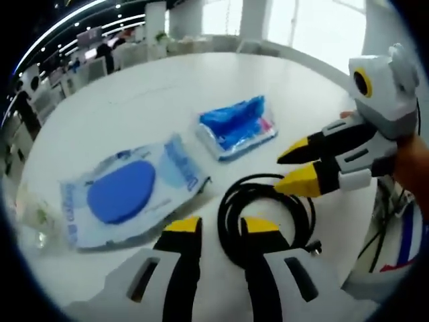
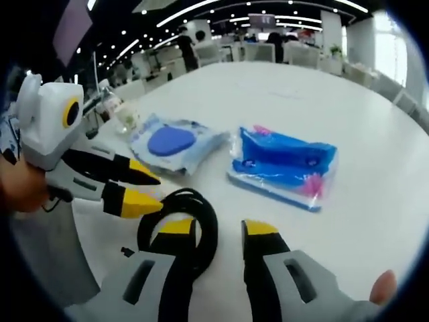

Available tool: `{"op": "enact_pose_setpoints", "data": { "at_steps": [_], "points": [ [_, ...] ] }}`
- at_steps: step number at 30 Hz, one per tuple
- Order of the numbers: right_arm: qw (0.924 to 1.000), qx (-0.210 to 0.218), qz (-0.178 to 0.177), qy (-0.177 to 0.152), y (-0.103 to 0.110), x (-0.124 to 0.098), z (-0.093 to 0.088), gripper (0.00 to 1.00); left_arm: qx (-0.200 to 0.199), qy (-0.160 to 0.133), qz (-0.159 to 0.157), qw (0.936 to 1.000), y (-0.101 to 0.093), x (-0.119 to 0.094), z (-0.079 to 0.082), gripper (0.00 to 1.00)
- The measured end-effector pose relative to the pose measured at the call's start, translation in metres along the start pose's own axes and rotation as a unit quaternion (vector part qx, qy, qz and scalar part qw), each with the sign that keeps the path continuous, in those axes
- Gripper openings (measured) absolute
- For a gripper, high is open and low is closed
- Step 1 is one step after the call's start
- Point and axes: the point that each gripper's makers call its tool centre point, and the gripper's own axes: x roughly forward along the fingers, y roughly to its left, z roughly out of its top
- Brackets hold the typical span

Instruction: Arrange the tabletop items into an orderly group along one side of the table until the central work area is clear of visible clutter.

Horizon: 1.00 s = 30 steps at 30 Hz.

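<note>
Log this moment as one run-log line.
left claw: open, over black cable coil | right claw: open, beside coil | blue-disc packet, blue pouch: untouched on white table

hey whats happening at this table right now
A person holds a gripper in each hand over a round white table. Both the left gripper and the right gripper stand open and point at a coiled black cable near the table edge, neither holding anything. Farther in lie a clear packet with a blue round pad and a blue plastic-wrapped pack, apart from each other.
</note>
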Motion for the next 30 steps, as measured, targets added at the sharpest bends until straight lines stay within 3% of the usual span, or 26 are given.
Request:
{"op": "enact_pose_setpoints", "data": {
  "at_steps": [9, 19, 24, 30],
  "points": [
    [0.9992, 0.000, -0.024, -0.032, -0.020, -0.022, 0.025, 0.27, 0.006, -0.042, 0.010, 0.9990, 0.014, -0.009, 0.045, 0.21],
    [0.9958, 0.017, -0.066, -0.061, -0.070, -0.040, 0.052, 0.27, 0.014, -0.061, 0.013, 0.9980, 0.024, 0.011, 0.087, 0.19],
    [0.9950, 0.022, -0.079, -0.056, -0.090, -0.035, 0.056, 0.26, 0.006, -0.061, 0.008, 0.9981, 0.026, 0.027, 0.095, 0.18],
    [0.9951, 0.028, -0.086, -0.041, -0.107, -0.023, 0.053, 0.26, -0.022, -0.052, 0.001, 0.9984, 0.030, 0.048, 0.092, 0.16]
  ]
}}
